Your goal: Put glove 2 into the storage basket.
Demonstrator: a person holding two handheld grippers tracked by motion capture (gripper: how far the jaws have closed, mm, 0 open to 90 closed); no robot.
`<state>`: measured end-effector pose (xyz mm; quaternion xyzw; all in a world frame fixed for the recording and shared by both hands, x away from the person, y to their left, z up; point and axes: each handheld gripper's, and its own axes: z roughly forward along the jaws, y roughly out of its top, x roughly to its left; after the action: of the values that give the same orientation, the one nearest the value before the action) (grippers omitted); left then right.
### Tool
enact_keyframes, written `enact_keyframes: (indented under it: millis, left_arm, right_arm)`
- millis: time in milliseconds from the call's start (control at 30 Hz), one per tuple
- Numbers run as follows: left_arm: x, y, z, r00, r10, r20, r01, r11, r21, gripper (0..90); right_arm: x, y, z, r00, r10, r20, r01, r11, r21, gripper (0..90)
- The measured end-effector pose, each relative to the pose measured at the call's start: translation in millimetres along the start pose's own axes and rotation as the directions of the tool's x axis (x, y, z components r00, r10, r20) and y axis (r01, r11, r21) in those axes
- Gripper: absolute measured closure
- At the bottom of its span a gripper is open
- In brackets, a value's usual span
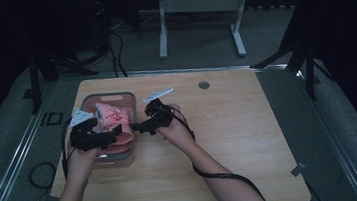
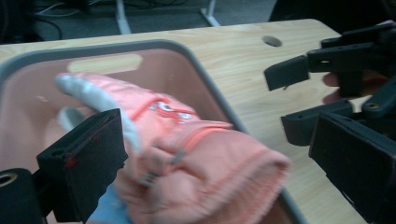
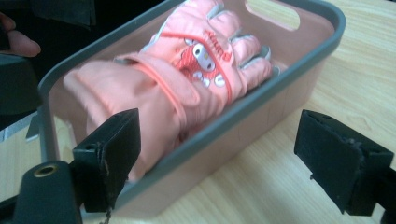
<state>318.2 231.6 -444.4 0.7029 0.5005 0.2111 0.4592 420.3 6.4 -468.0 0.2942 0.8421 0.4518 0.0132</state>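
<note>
A pink glove (image 1: 115, 121) with a cartoon figure on its back lies in a pink bin with a grey rim (image 1: 108, 95) at the table's left. In the left gripper view the glove's cuff (image 2: 205, 163) sits between my jaws, which stand wide apart; the left gripper (image 2: 219, 133) is open over the bin's near end (image 1: 101, 137). The right gripper (image 1: 138, 127) is open just right of the bin, pointing at its side wall (image 3: 273, 114). In the right gripper view (image 3: 224, 128) the glove (image 3: 187, 79) stretches along the bin, fingers toward the far end. The left gripper view also shows the right gripper (image 2: 292, 100).
The wooden table (image 1: 235, 129) spreads bare to the right of the bin, with a round cable hole (image 1: 203, 85) near its far edge. A white desk frame (image 1: 197, 8) stands on the floor behind. Dark stands flank the table, and cables trail from both grippers.
</note>
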Motion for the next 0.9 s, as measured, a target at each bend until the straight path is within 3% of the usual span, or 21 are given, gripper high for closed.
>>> enact_keyframes:
  millis: [233, 300, 333, 567, 733, 900]
  left_arm:
    - [-30.3, -3.9, -2.5, 0.9963, 0.065, 0.056, -0.062, 0.9968, -0.051, 4.0]
    - [-35.3, -4.3, -1.9, 0.9945, 0.080, 0.068, -0.077, 0.9960, -0.047, 3.9]
    - [-45.9, -5.7, -0.6, 0.9900, 0.108, 0.092, -0.103, 0.9932, -0.053, 3.9]
    - [-78.3, -10.6, 5.6, 0.9717, 0.155, 0.178, -0.145, 0.9871, -0.068, 3.9]
    - [-101.7, -17.2, 10.8, 0.9515, 0.205, 0.229, -0.193, 0.9783, -0.076, 3.9]
    - [-119.0, -26.8, 19.1, 0.9319, 0.228, 0.282, -0.218, 0.9736, -0.067, 3.9]
  right_arm:
    - [-2.7, -17.3, -19.7, 1.0000, -0.008, -0.004, 0.008, 1.000, -0.007, 14.3]
    - [-3.4, -19.5, -23.0, 0.9999, -0.010, 0.000, 0.010, 1.000, -0.009, 14.3]
    - [-4.3, -21.9, -26.5, 0.9999, -0.012, 0.002, 0.012, 1.000, -0.012, 14.3]
    - [-14.3, -41.5, -54.1, 0.9995, -0.021, 0.024, 0.021, 1.000, -0.019, 14.2]
    - [-19.2, -56.7, -66.7, 0.9993, -0.022, 0.032, 0.023, 1.000, -0.019, 14.0]
    - [-22.8, -75.4, -75.5, 0.9991, -0.026, 0.035, 0.026, 1.000, -0.016, 13.8]
